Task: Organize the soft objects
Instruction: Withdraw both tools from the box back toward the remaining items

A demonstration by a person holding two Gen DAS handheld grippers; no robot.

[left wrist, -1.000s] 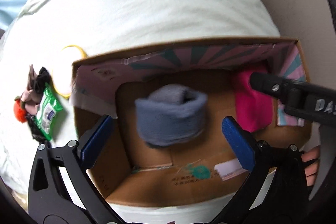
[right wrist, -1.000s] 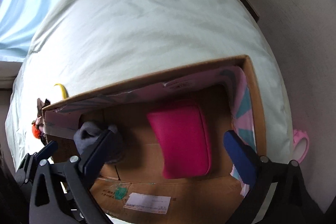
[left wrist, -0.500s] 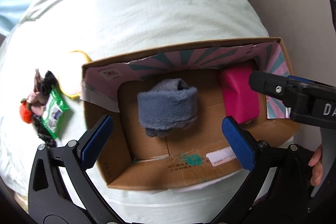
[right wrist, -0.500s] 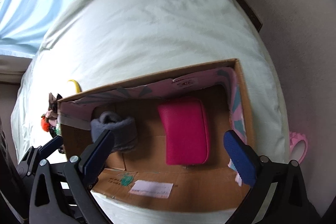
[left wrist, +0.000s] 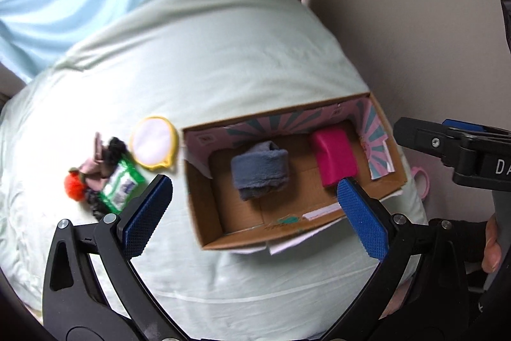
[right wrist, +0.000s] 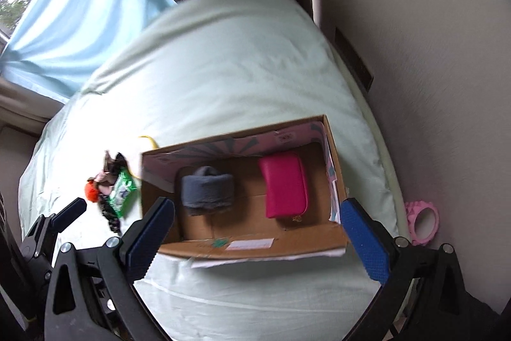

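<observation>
A cardboard box (left wrist: 204,206) is seen lying open on a bed (left wrist: 223,59) with a pale green sheet. Inside the box, a rolled grey soft cloth (left wrist: 260,173) is laid on the left and a bright pink pouch (left wrist: 333,160) on the right, a little apart. On the sheet to the left of the box, a small heap of soft toys (left wrist: 92,178) is piled, with a green packet (left wrist: 119,189) on it and a round yellow-edged pad (left wrist: 153,143) just beside it. The left hand-held gripper (left wrist: 255,216) is held wide open above the bed, with nothing in it. The right hand-held gripper (right wrist: 258,229) is held wide open too, and is also empty. A pink roller (right wrist: 421,221) is seen on the floor by the wall.
</observation>
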